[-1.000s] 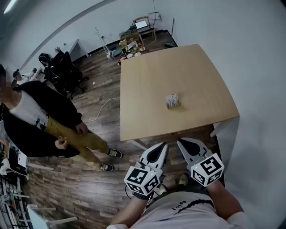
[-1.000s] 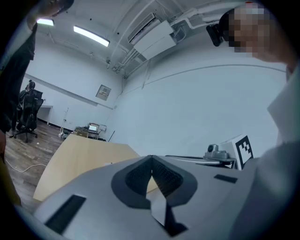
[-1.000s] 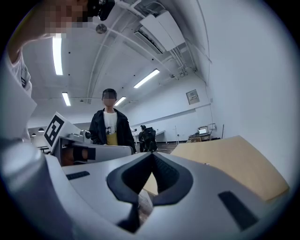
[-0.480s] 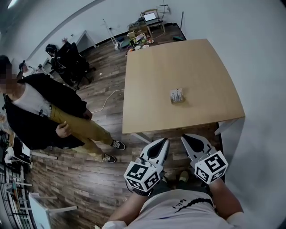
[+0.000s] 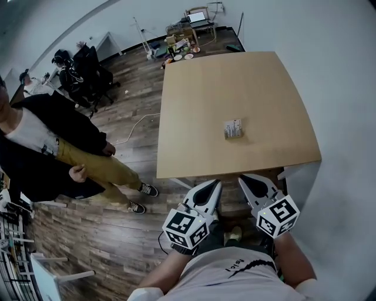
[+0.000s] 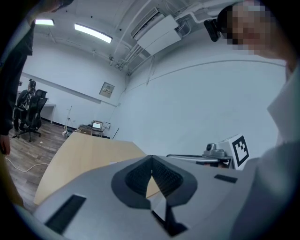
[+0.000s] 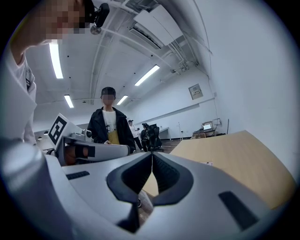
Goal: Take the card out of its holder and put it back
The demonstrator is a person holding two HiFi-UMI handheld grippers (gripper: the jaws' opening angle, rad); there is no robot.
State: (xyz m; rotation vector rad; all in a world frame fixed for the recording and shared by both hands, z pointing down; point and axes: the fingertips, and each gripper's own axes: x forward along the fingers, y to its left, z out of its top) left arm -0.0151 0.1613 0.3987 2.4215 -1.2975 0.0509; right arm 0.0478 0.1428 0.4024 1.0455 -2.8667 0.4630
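Card holder point(image 5: 233, 129) stood toward the table's point(image 5: 200, 94) near edge, left gripper point(image 5: 215, 184) and right gripper point(image 5: 244, 179) both closed empty; arriving shut might topple it

This looks like a big office or work room. The floor point(image 5: 111, 235) is made of dark wood planks, and the walls point(image 5: 335, 41) are plain white. Long strip lights point(image 6: 93, 33) and a big white air pipe point(image 6: 157, 30) run along the ceiling. Black office chairs point(image 5: 88, 73) stand by the far wall. A laptop point(image 5: 196, 16) is open in the far corner. A wide, light wooden table point(image 5: 235, 82) stands by the wall, and a person in a black jacket point(image 5: 47, 147) stands nearby.
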